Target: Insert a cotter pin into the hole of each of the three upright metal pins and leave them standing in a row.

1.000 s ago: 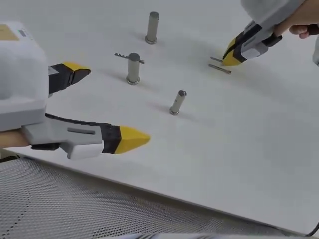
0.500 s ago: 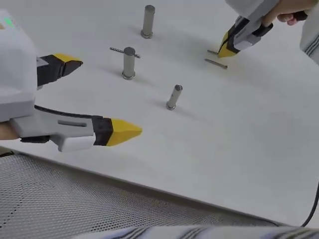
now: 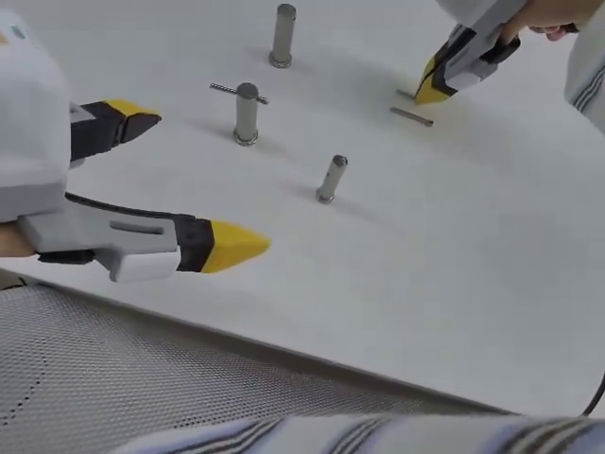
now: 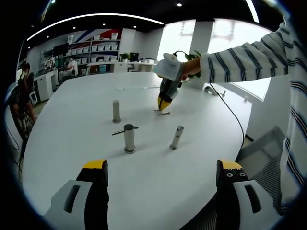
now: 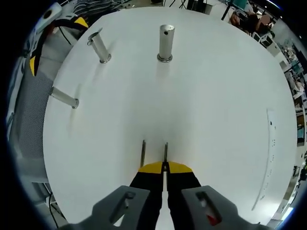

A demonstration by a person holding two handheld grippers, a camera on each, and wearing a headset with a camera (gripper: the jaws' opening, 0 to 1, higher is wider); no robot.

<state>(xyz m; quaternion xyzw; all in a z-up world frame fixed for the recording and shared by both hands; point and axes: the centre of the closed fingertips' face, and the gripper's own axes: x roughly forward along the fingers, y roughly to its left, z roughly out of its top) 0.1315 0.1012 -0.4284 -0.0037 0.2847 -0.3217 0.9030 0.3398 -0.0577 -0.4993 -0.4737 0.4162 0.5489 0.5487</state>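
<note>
Pinching one cotter pin (image 5: 165, 152), right gripper (image 5: 164, 165) is closed; second cotter pin (image 5: 143, 152) lies just beside. Left gripper (image 4: 162, 165) gapes wide, empty, facing three metal pins (image 4: 129, 138).

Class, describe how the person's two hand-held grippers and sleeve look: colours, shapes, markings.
The left hand-held gripper and the right hand-held gripper each have a light grey body, black jaw sections and yellow wedge-shaped tips. The sleeve is white with dark stripes.
</note>
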